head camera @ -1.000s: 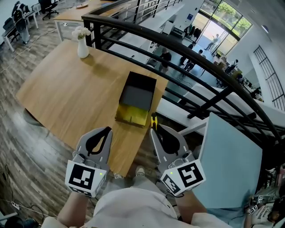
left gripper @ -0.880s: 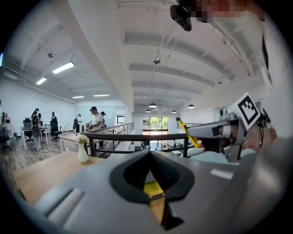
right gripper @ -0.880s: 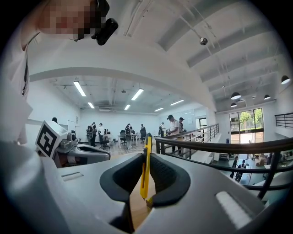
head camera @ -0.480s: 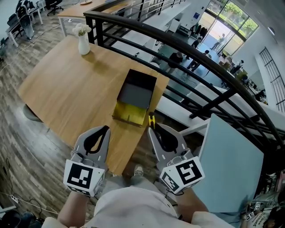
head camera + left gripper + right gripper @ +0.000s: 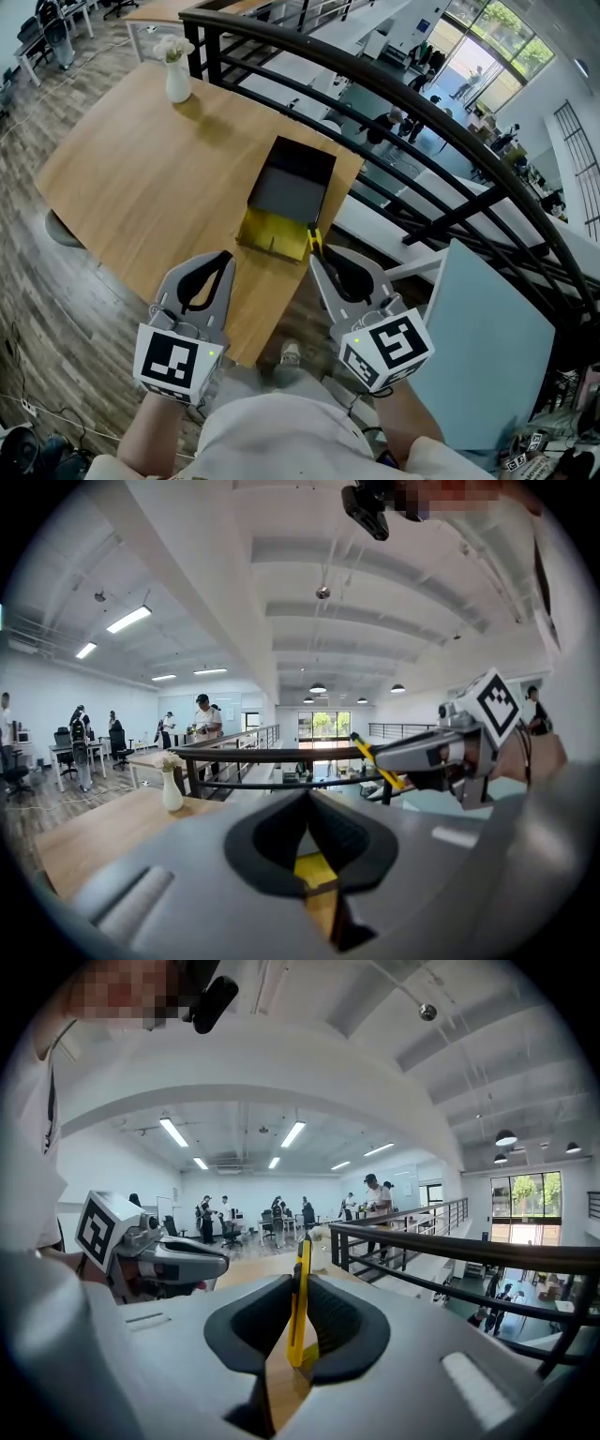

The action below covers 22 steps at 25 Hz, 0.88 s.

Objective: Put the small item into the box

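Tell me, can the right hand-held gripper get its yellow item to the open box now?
Probably yes. The right hand-held gripper, shut on the yellow item, hangs close to the box, by its yellow end; the box is open and nothing stands between.

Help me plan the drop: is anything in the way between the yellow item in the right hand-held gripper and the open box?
Nothing visible does. The yellow utility knife in the right hand-held gripper hovers just short of the open box; only the box's own folded-down yellow flap lies between.
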Each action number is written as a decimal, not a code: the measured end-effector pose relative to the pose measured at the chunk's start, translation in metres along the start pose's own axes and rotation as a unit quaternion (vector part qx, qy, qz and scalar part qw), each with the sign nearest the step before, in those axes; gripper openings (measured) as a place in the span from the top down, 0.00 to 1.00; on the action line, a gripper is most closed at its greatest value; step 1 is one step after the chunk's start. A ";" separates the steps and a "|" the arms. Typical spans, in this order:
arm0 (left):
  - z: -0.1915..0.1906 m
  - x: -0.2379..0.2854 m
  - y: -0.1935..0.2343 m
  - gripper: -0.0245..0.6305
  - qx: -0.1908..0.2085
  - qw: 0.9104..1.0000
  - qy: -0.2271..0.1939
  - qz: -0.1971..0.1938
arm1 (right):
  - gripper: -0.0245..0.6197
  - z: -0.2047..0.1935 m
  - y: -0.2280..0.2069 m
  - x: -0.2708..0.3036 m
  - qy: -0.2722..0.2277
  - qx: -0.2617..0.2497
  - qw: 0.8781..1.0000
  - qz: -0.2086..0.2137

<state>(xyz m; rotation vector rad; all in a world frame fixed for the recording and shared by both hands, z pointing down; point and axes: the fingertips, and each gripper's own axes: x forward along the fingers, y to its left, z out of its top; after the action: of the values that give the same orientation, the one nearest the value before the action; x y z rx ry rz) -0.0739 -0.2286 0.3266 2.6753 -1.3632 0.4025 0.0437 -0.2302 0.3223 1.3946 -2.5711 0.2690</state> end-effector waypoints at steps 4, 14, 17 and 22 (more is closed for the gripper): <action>-0.011 0.019 0.012 0.96 0.009 1.000 0.008 -0.002 | 0.88 -0.004 -0.008 0.025 0.016 0.004 1.000 0.022; -0.049 0.070 0.039 0.96 0.009 0.999 0.032 -0.011 | 0.88 -0.051 -0.027 0.093 0.084 -0.026 0.994 0.059; -0.064 0.085 0.046 0.96 0.003 0.999 0.045 -0.012 | 0.88 -0.071 -0.032 0.113 0.109 -0.028 0.991 0.070; -0.084 0.108 0.042 0.96 -0.004 0.998 0.065 -0.015 | 0.88 -0.107 -0.046 0.135 0.146 -0.028 0.985 0.083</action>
<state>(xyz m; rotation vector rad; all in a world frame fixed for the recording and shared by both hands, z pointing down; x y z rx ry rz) -0.0619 -0.3191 0.4368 2.6083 -1.2837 0.5553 0.0202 -0.3362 0.4638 1.0345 -2.4307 0.3933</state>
